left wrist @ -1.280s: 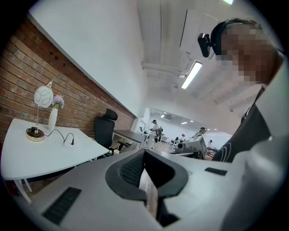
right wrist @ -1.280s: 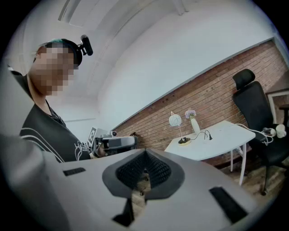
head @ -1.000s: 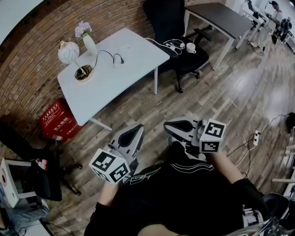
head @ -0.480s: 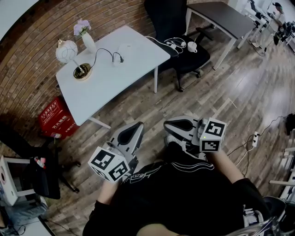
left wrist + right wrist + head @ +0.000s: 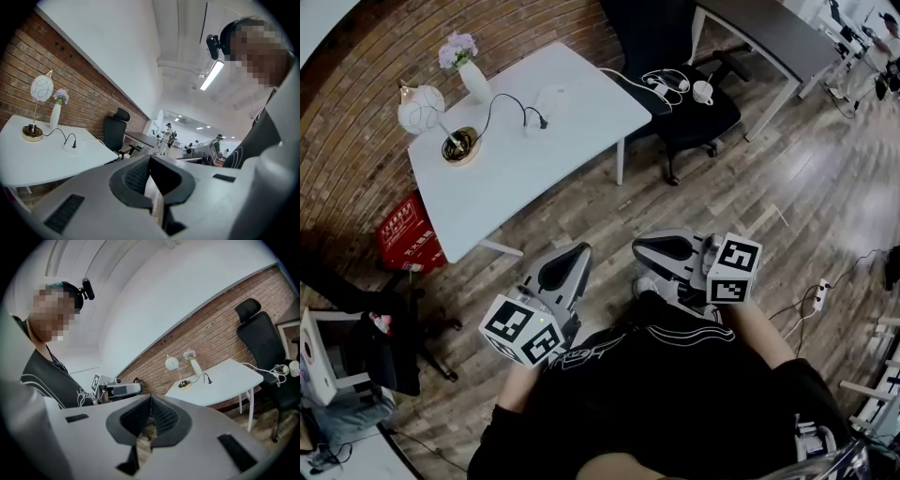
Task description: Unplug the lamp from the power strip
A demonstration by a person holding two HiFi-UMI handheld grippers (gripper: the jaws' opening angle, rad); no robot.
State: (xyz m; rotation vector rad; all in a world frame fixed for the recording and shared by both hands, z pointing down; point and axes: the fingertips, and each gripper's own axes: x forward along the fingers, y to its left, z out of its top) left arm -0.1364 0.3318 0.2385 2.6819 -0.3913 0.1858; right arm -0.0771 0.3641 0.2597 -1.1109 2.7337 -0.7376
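Both together, empty: left tool (image 5: 570, 262), right tool (image 5: 643, 257), well apart from counter (image 5: 516, 178). Plug (image 5: 546, 120) at strip (image 5: 551, 99), lamp (image 5: 422, 108) near far corner. Risk: yanking cord (image 5: 499, 99) drags strip, tips lamp.

Black shirt (image 5: 675, 403) with white line print at 6 o'clock; grey left tool (image 5: 577, 253) and right tool (image 5: 643, 253), each bearing a black-and-white marker cube (image 5: 523, 330).
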